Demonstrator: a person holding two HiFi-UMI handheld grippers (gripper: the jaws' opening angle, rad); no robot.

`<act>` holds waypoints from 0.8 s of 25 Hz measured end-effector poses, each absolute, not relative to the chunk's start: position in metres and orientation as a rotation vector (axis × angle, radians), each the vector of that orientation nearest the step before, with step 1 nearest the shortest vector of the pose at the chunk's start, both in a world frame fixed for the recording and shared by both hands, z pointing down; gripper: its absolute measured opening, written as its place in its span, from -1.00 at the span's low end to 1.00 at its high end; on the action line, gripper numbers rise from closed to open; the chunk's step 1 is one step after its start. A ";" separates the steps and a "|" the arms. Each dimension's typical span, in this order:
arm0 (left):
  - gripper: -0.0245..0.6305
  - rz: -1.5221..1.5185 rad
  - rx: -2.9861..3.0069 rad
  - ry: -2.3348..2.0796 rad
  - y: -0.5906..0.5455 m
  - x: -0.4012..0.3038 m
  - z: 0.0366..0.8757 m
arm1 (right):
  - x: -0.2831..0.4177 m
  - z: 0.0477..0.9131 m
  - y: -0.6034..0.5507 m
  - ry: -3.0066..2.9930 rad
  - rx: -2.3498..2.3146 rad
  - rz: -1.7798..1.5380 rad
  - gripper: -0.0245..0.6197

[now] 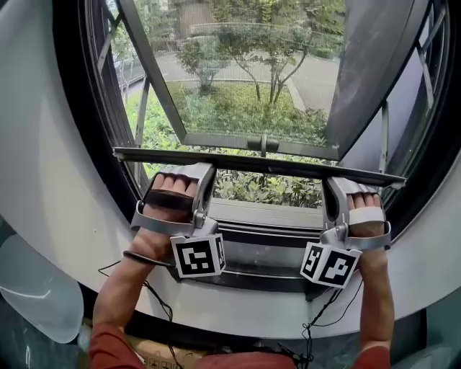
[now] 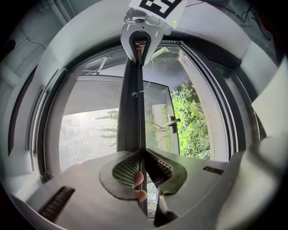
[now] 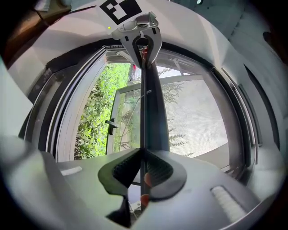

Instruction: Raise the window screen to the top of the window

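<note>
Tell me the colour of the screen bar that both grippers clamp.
The screen bar is dark grey, nearly black; the head view shows it best.

**My jaws clamped on the screen bar, looking along it**

My right gripper [image 3: 141, 155] has both ribbed pads pressed onto the thin edge of the dark screen bar [image 3: 150, 108]. The bar runs straight away from me to its far end, where the left gripper [image 3: 142, 54] straddles it below its marker cube [image 3: 120, 9]. A fingertip [image 3: 147, 179] shows pink just behind my pads. Right of the bar stretches the grey mesh [image 3: 202, 117]. Left of it stands a glass sash [image 3: 128, 112] with a dark handle [image 3: 110, 124], and further left are green shrubs [image 3: 92, 108] in daylight. The dark window frame [image 3: 54, 121] curves round it all.
</note>
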State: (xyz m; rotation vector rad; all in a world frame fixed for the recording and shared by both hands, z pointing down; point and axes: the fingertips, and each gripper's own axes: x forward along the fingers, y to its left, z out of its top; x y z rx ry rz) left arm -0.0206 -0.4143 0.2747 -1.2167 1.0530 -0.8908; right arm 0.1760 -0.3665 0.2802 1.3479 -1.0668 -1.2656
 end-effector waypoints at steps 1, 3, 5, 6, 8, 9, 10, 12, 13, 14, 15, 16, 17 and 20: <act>-0.79 -0.887 -1.208 1.057 -0.414 -0.021 0.267 | 0.176 0.273 -0.366 -1.058 1.353 -1.272 -0.77; -0.79 -0.879 -1.191 1.065 -0.414 -0.020 0.250 | 0.176 0.256 -0.367 -1.040 1.363 -1.282 -0.77; -0.79 -0.873 -1.183 1.072 -0.416 -0.021 0.237 | 0.176 0.242 -0.369 -1.022 1.371 -1.293 -0.77; -0.79 -0.869 -1.176 1.075 -0.417 -0.021 0.230 | 0.176 0.235 -0.370 -1.014 1.374 -1.300 -0.77; -0.79 -0.859 -1.152 1.083 -0.417 -0.021 0.216 | 0.176 0.223 -0.371 -0.999 1.377 -1.311 -0.77; -0.80 -0.855 -1.140 1.085 -0.416 -0.021 0.210 | 0.177 0.218 -0.370 -0.992 1.378 -1.316 -0.77; -0.80 -0.850 -1.132 1.087 -0.415 -0.020 0.204 | 0.177 0.213 -0.369 -0.986 1.381 -1.319 -0.77; -0.79 -0.841 -1.117 1.095 -0.413 -0.020 0.191 | 0.177 0.202 -0.367 -0.979 1.393 -1.330 -0.77; -0.79 -0.837 -1.108 1.101 -0.412 -0.020 0.185 | 0.177 0.195 -0.367 -0.974 1.402 -1.338 -0.77; -0.79 -0.835 -1.099 1.106 -0.412 -0.020 0.177 | 0.177 0.188 -0.367 -0.968 1.409 -1.346 -0.76; -0.79 -0.834 -1.091 1.110 -0.412 -0.021 0.170 | 0.177 0.182 -0.367 -0.962 1.415 -1.353 -0.76; -0.79 -0.834 -1.085 1.113 -0.413 -0.021 0.164 | 0.176 0.175 -0.367 -0.956 1.418 -1.357 -0.76; -0.79 -0.834 -1.079 1.114 -0.413 -0.022 0.158 | 0.176 0.168 -0.367 -0.952 1.419 -1.359 -0.76; -0.80 -0.829 -1.051 1.119 -0.412 -0.024 0.137 | 0.174 0.148 -0.366 -0.941 1.417 -1.359 -0.76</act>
